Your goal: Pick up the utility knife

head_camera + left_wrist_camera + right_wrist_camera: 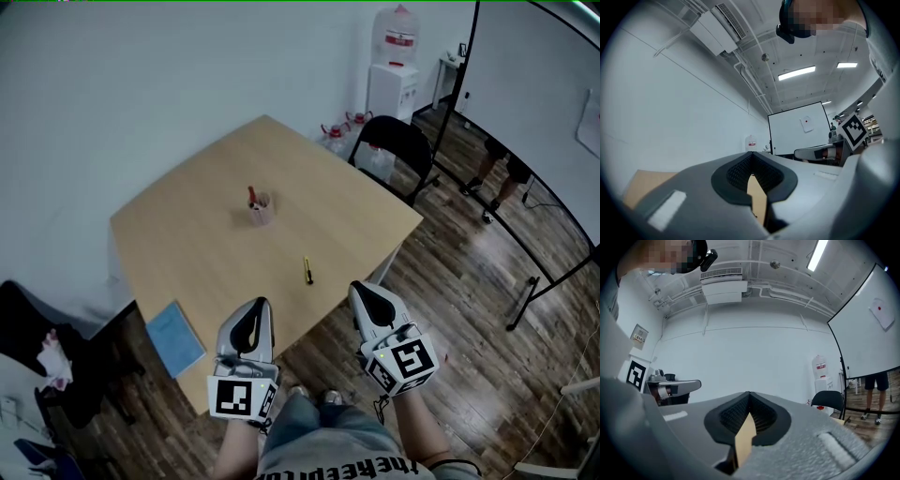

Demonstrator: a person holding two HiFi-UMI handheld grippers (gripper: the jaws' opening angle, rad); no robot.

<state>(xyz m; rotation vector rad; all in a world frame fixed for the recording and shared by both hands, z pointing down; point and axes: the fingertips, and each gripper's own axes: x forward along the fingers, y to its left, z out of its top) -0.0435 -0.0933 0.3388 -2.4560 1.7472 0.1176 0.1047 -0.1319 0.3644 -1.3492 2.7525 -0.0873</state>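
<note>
The light wooden square table (187, 246) lies mostly bare — open tabletop runs from its near edge to the slim yellow-and-black utility knife (307, 271). A small pink cup (262, 210) stands well beyond the knife; a flat blue notebook (175, 337) lies well apart at the near-left corner.

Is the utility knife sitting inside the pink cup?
No, the utility knife lies flat on the table, apart from the pink cup.

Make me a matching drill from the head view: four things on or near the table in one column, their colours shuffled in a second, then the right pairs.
Things:
1. utility knife
2. cup
3. notebook
4. chair

Colours:
A. blue
B. black
C. yellow
D. pink

Pairs: 1-C, 2-D, 3-A, 4-B
</note>
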